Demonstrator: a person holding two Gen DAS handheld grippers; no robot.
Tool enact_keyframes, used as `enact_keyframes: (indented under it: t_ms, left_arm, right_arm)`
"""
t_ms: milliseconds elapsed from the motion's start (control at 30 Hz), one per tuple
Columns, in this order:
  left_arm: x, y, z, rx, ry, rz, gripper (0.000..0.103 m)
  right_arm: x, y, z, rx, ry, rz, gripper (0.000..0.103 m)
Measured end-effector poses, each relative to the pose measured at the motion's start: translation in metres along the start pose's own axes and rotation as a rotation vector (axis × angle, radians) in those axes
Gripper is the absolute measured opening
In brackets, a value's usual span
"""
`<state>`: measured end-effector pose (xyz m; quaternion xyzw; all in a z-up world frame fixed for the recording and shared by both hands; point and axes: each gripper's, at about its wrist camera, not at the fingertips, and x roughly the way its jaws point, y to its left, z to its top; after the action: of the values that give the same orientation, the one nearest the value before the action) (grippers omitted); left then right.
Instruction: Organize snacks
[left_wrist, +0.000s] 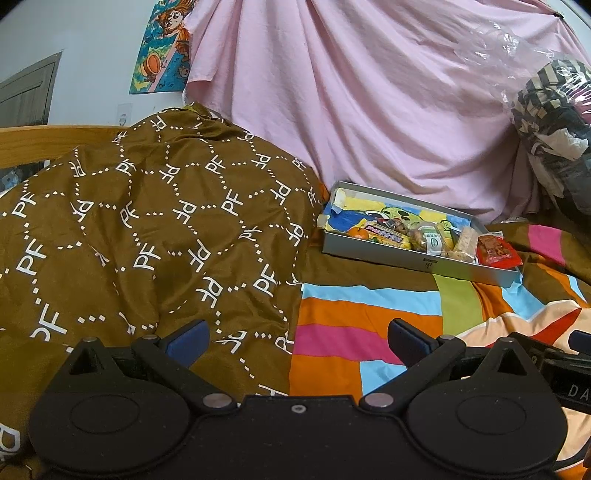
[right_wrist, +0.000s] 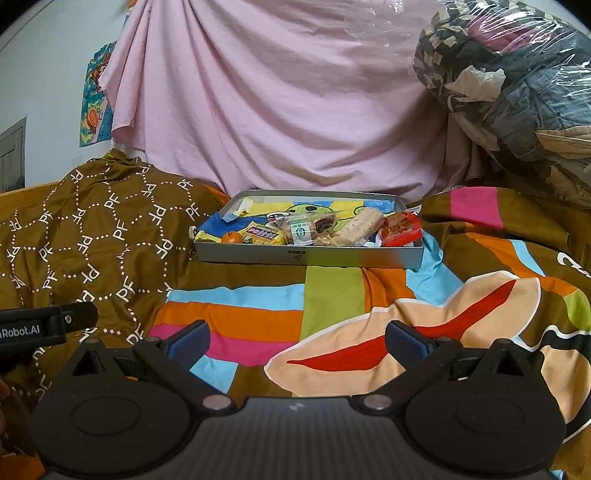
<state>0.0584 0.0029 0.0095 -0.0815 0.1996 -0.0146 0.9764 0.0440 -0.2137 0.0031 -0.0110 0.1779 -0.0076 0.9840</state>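
Soft bed, shallow tray (right_wrist: 308, 254), both grippers empty and well back from the snacks

The striped bedspread (right_wrist: 258, 317) gives under load, so pressing on the tray rim could tip it and spill the packets; the red packet (right_wrist: 400, 229) overhanging the right end looks likeliest to slip out, the small orange (right_wrist: 232, 237) to roll. Pink sheet (right_wrist: 277, 103) behind, brown quilt (left_wrist: 147, 221) left; left gripper (left_wrist: 297, 339) and right gripper (right_wrist: 297, 341) spread wide, holding nothing

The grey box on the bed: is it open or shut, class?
Open. The grey box has no lid on it, and the snacks inside, such as the red packet and orange fruit, show plainly.
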Motion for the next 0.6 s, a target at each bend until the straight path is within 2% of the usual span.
enact_keyframes:
  t_ms: [467, 600]
  left_arm:
    - [0.0003, -0.0005, 0.0005, 0.005, 0.003, -0.002, 0.102]
    - [0.0024, 0.0011, 0.0032, -0.002, 0.035, -0.014, 0.102]
  right_arm:
    - [0.0006, 0.0033, -0.0024, -0.011, 0.009, 0.010, 0.103]
    - [0.0000, 0.0037, -0.0026, -0.014, 0.011, 0.013, 0.103]
